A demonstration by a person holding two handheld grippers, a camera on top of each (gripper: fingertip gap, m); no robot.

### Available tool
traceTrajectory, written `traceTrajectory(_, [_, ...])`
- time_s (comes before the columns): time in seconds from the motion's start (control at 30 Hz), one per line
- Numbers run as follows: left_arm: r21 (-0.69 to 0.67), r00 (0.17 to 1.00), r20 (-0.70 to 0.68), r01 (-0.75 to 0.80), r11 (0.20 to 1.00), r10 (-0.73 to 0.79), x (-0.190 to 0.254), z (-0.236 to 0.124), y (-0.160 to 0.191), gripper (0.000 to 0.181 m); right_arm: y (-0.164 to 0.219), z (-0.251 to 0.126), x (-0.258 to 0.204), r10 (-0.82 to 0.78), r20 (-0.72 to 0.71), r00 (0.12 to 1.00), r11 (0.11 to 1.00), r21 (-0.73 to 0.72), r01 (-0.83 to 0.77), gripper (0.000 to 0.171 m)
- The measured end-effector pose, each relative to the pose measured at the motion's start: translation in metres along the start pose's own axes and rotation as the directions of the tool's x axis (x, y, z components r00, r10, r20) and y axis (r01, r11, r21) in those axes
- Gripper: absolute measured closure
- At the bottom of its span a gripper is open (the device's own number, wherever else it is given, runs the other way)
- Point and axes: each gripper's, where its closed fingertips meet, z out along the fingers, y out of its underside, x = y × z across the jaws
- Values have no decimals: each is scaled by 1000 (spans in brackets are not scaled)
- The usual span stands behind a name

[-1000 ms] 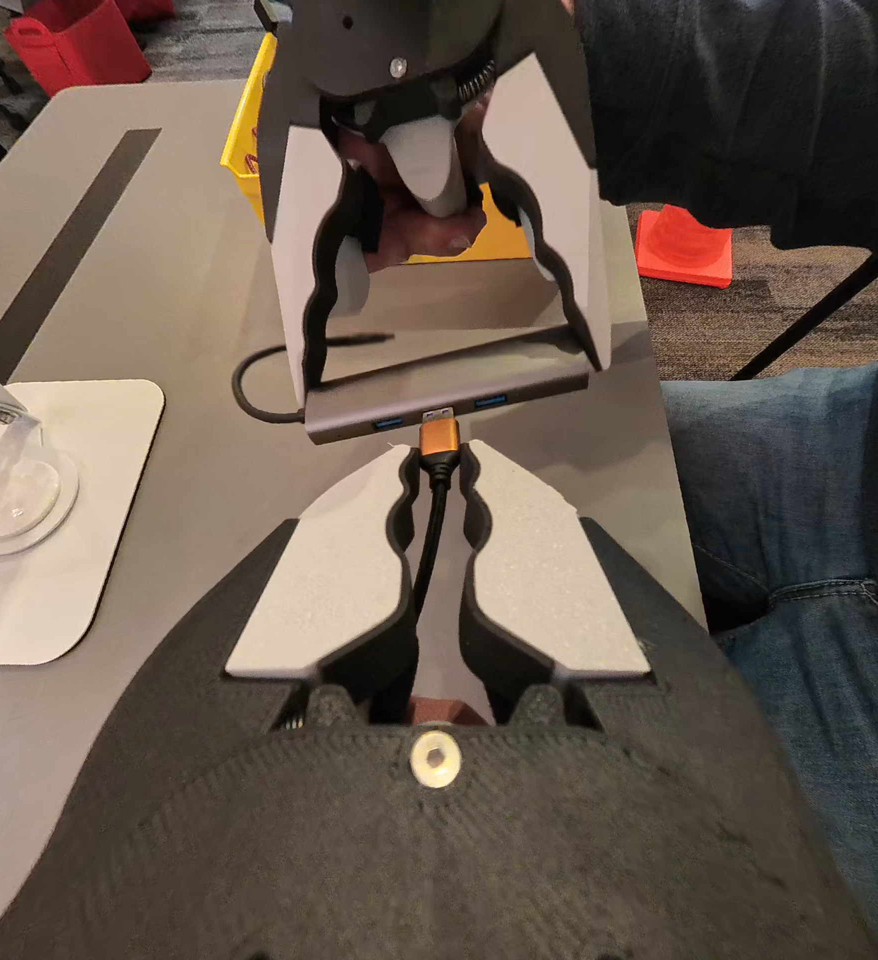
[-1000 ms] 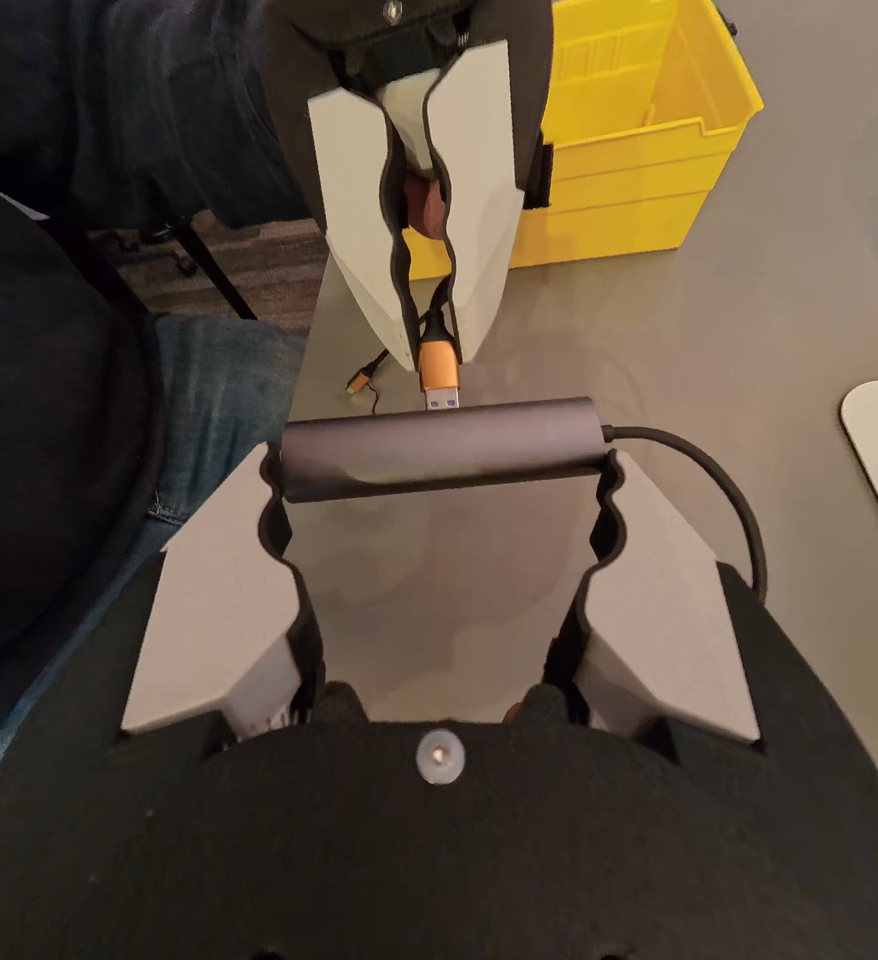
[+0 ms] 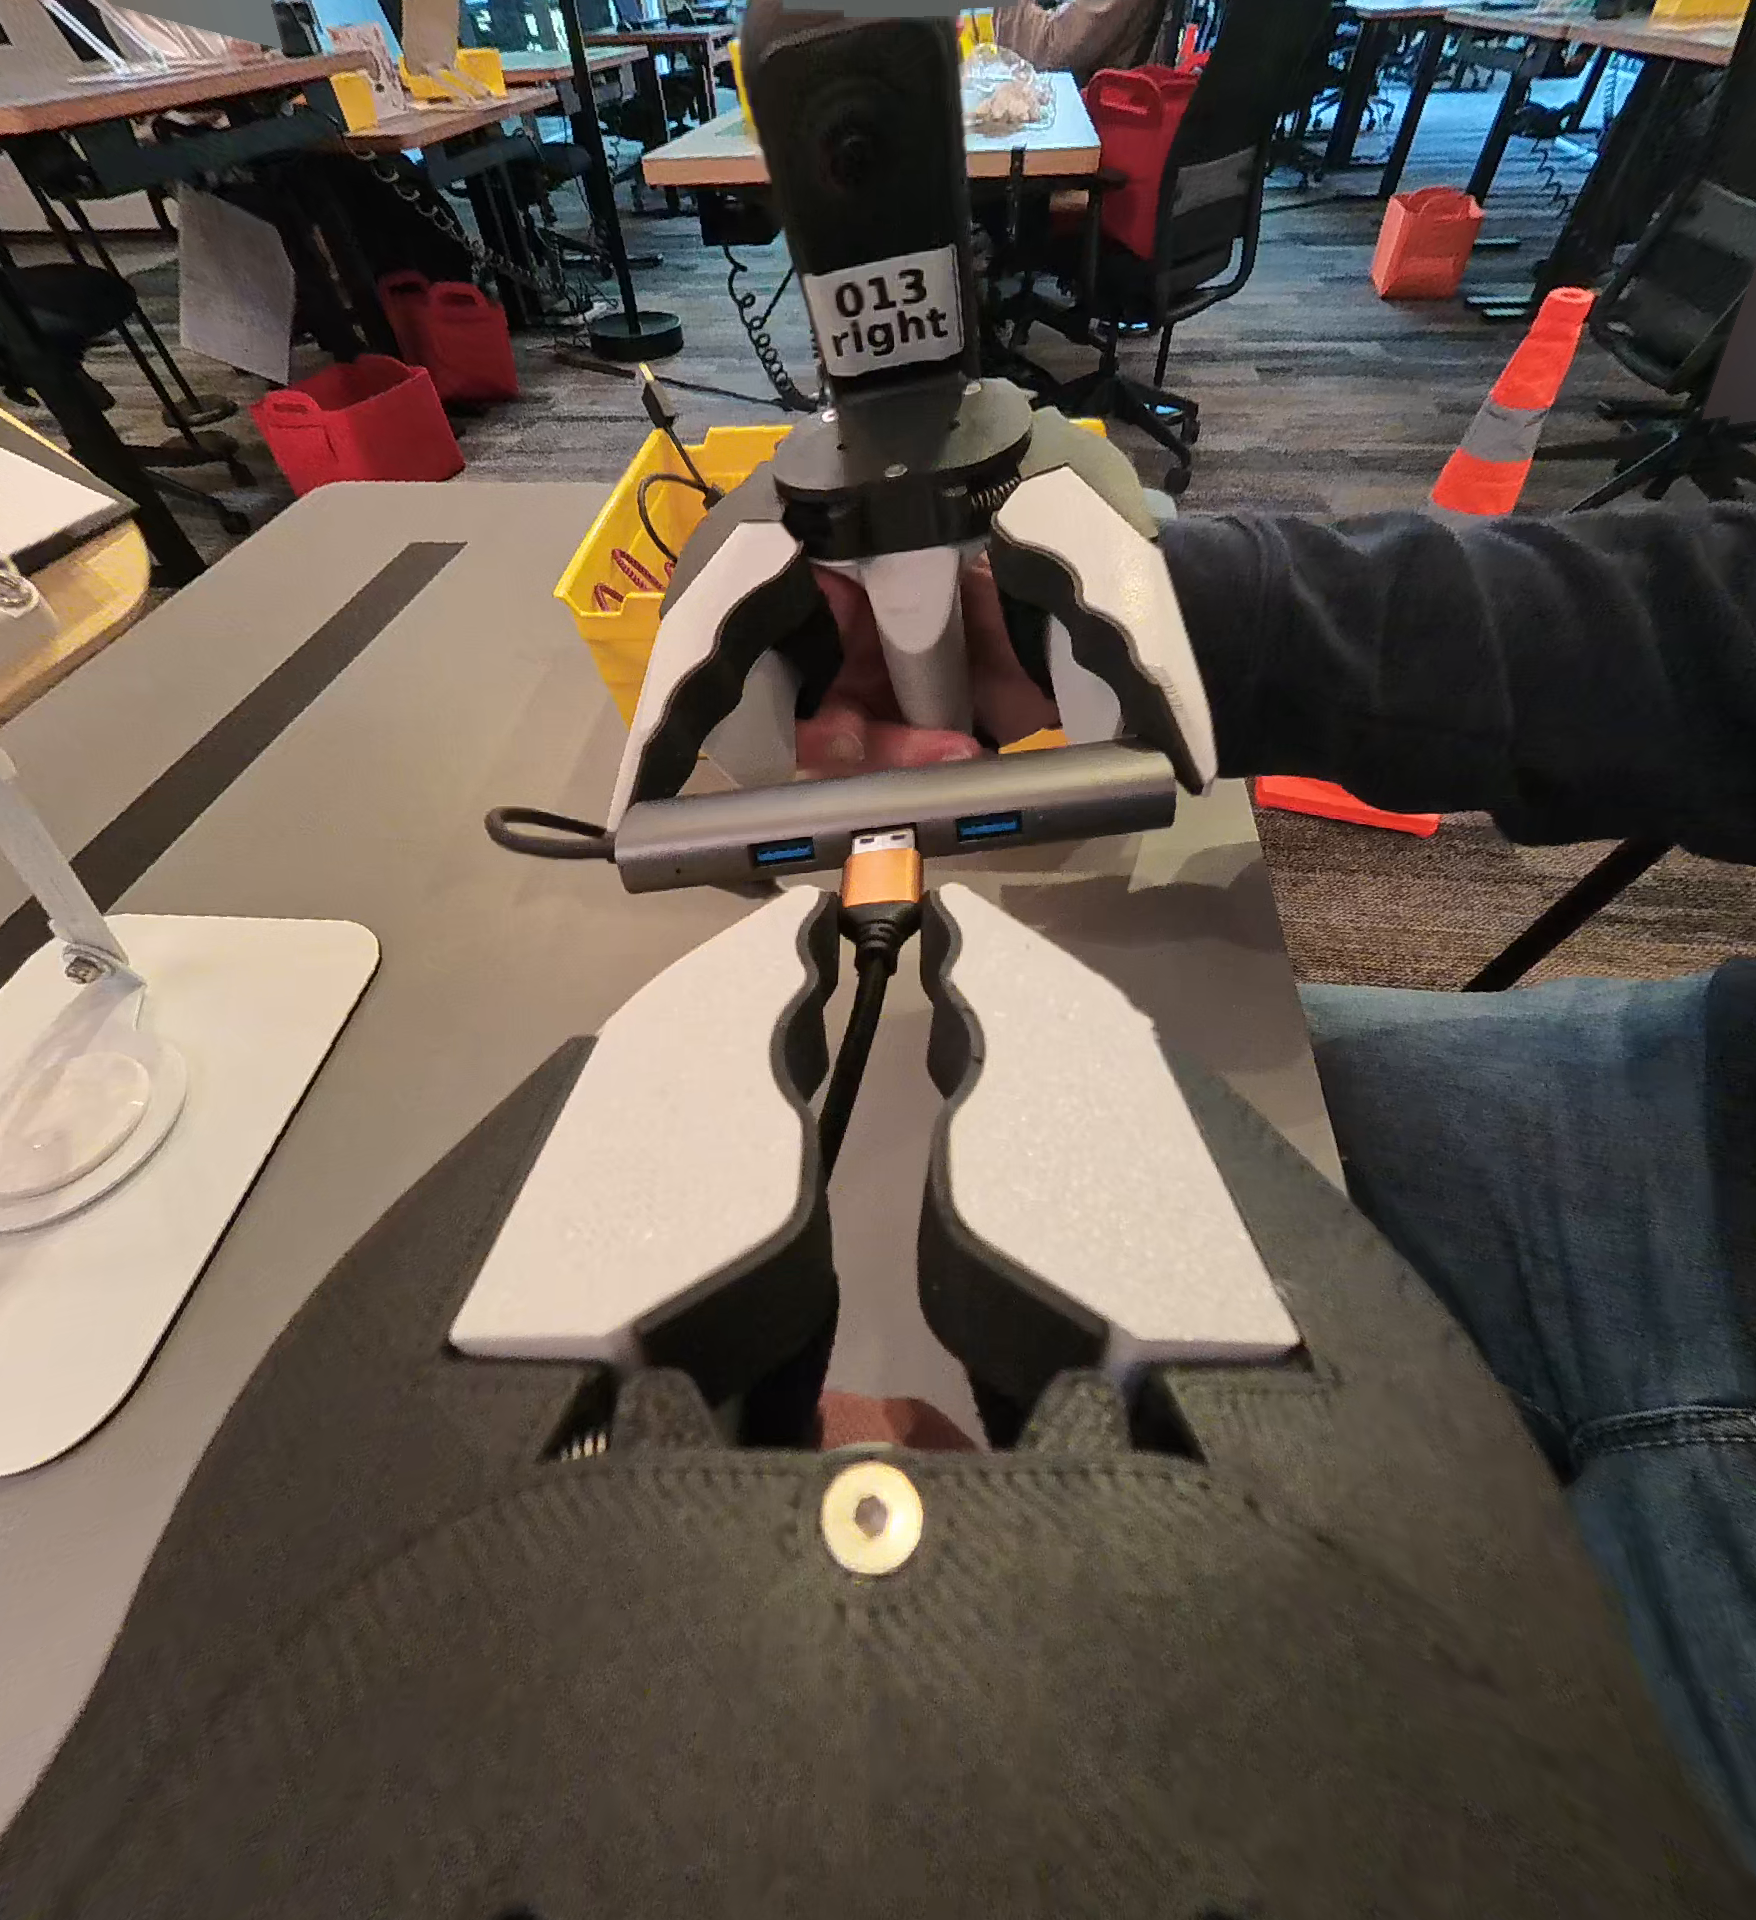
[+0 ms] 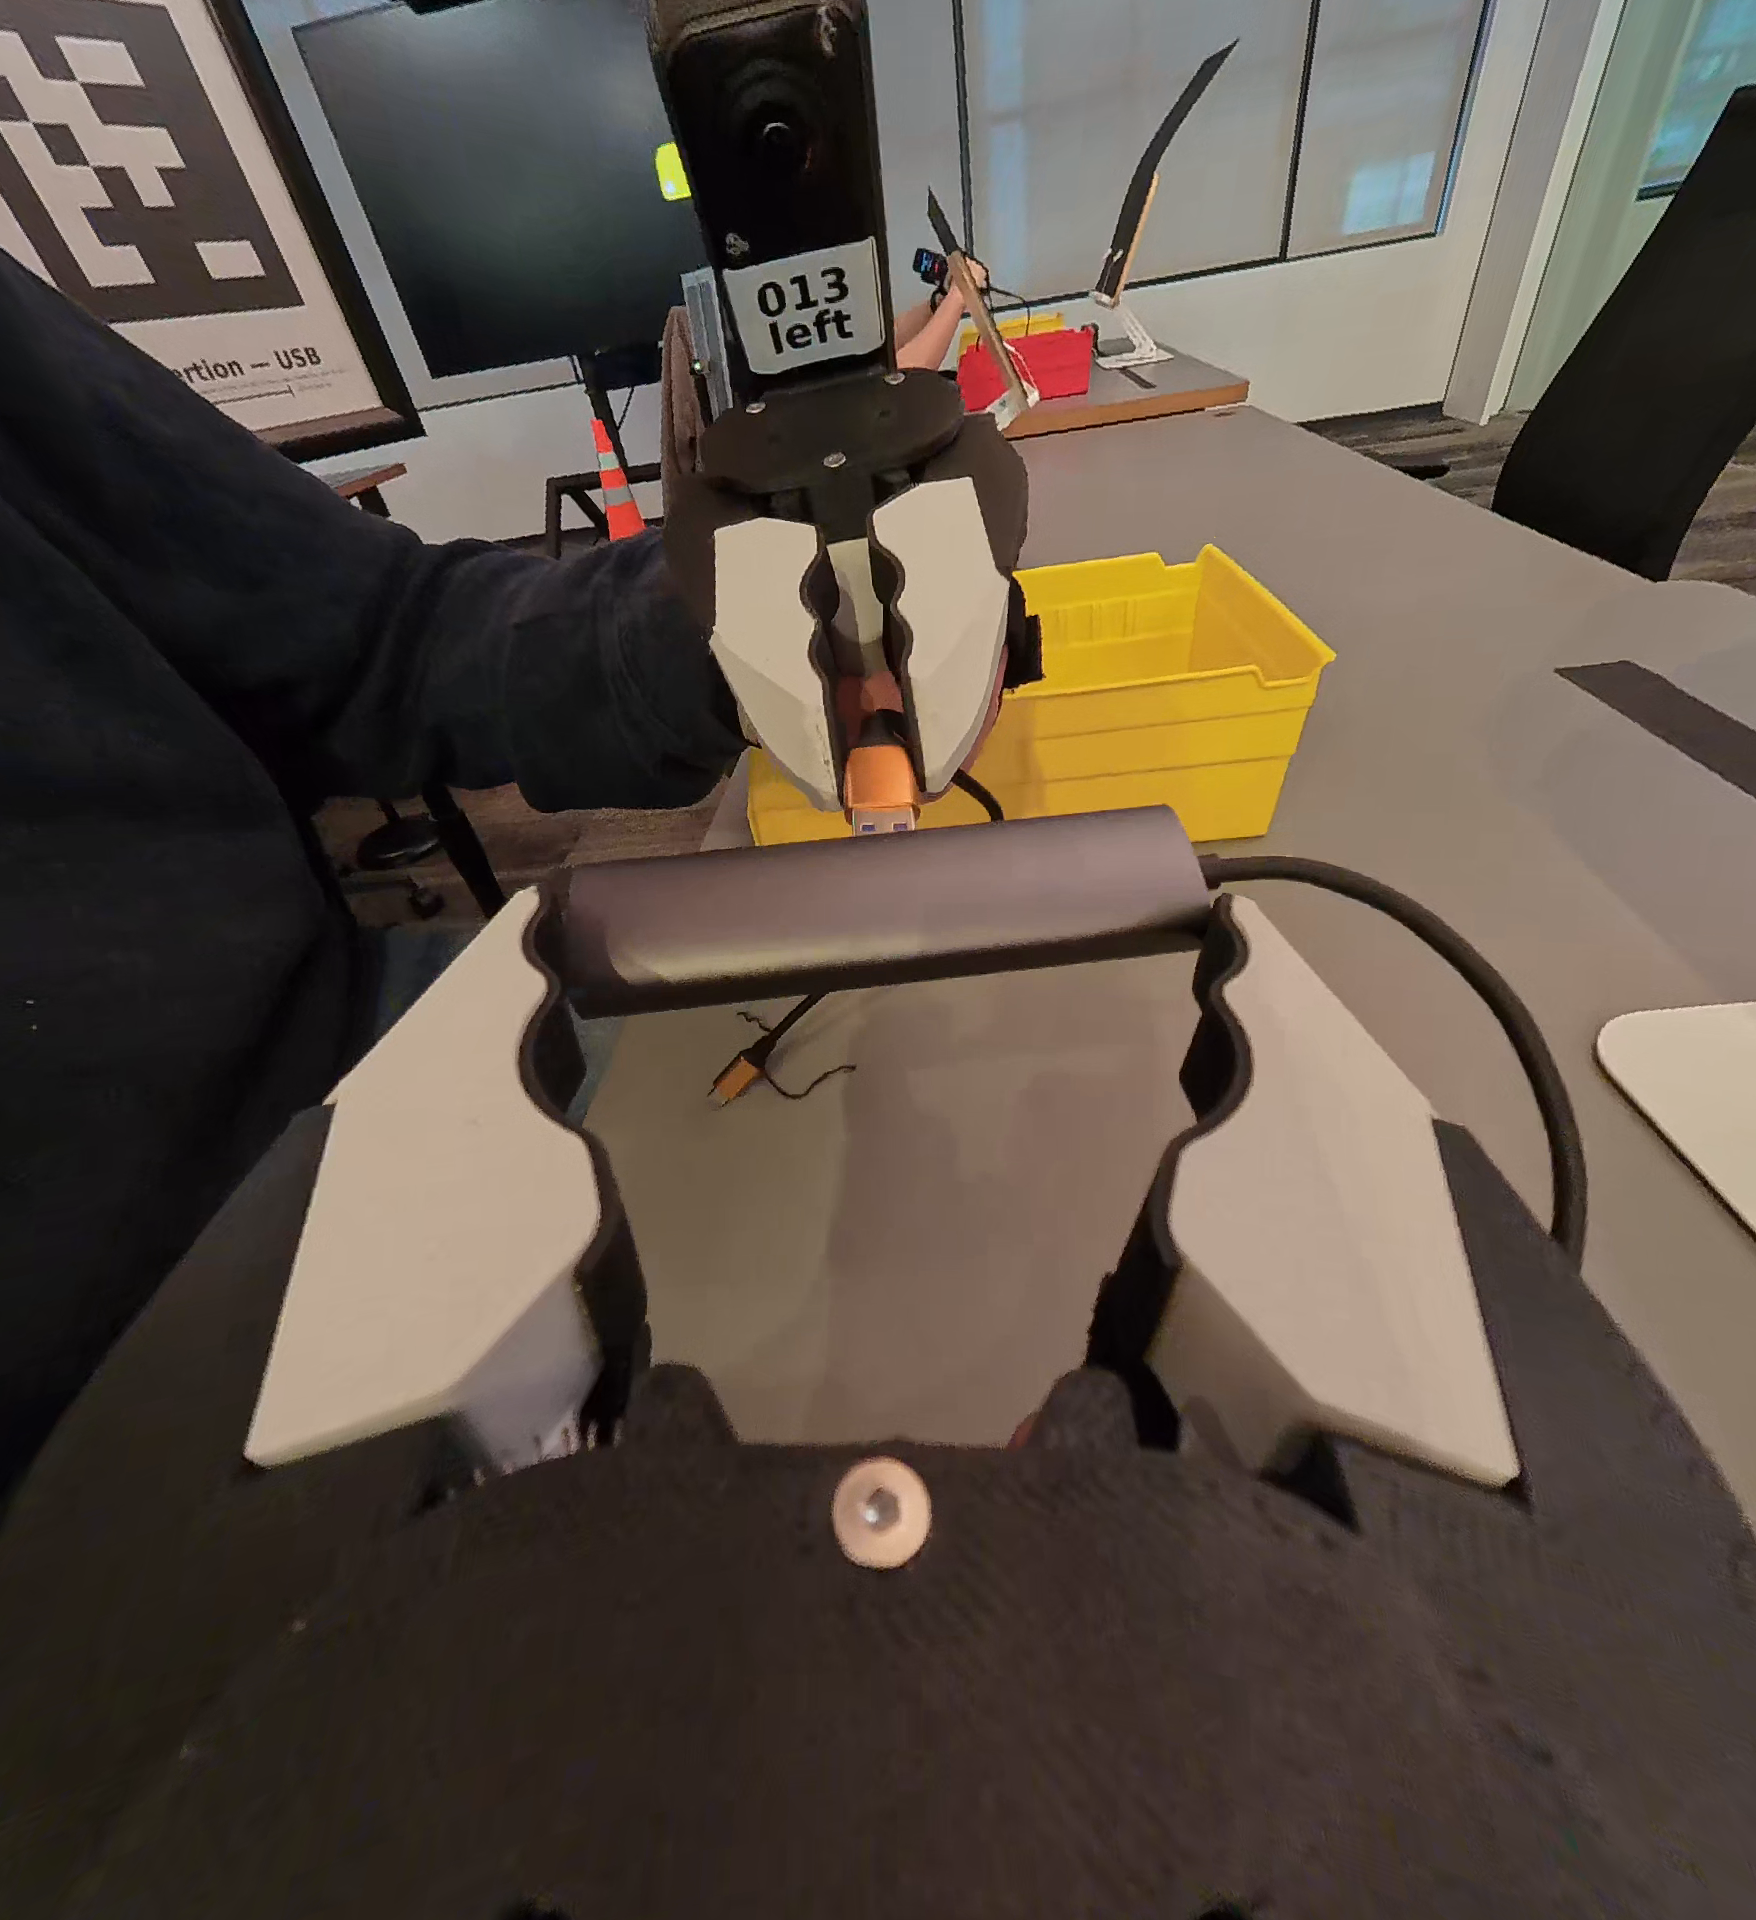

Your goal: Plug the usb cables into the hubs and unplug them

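Observation:
My right gripper (image 4: pixel 879 925) is shut on the grey USB hub (image 4: pixel 879 925), pinching it at both ends and holding it above the grey table (image 4: pixel 884 1195). The hub's black cable (image 4: pixel 1508 1018) loops off to the right. My left gripper (image 3: pixel 879 902) is shut on the orange USB plug (image 3: pixel 882 873) and its black cable. The plug's silver tip sits partly in the hub's (image 3: pixel 895 816) middle port, between two blue ports. In the right wrist view the left gripper (image 4: pixel 879 795) faces me with the plug (image 4: pixel 882 795) against the hub's far side.
A yellow bin (image 4: pixel 1165 707) stands on the table behind the hub. A white stand base (image 3: pixel 126 1143) lies at the left. The cable's other orange end (image 4: pixel 744 1075) lies on the table under the hub. The table's edge and a person's jeans leg (image 3: pixel 1580 1247) are at the right. My two grippers' fingertips are within a few centimetres of each other.
Both grippers have tilted up and risen, lifting the hub off the table. The plug stays at the hub's middle port and both grips hold.

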Motion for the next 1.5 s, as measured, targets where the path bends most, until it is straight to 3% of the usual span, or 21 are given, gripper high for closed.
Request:
traceTrajectory(0.53, [28, 1000, 11, -8, 1000, 8, 0, 1, -6, 167, -6, -3, -1, -10, -5, 1000, 998, 54, 10, 53])
traceTrajectory(1.37, [-164, 994, 54, -84, 983, 94, -3, 13, 18, 167, 0, -4, 7, -62, -71, 996, 994, -92, 55, 54])
traceTrajectory(1.4, [-148, 996, 33, -77, 986, 83, 1, 15, 17, 167, -4, -7, 15, -70, -121, 990, 995, -76, 61, 122])
traceTrajectory(1.43, [-113, 996, -52, -77, 991, 72, 20, 21, 13, 167, -8, -10, 21, -93, -167, 982, 995, -50, 86, 134])
traceTrajectory(1.47, [-125, 992, -55, -122, 985, 115, 28, 29, 13, 166, -11, -10, 21, -99, -161, 982, 995, -20, 97, 147])
traceTrajectory(1.5, [-143, 989, -29, -146, 979, 144, 29, 35, 13, 166, -15, -12, 22, -86, -155, 984, 996, 13, 89, 146])
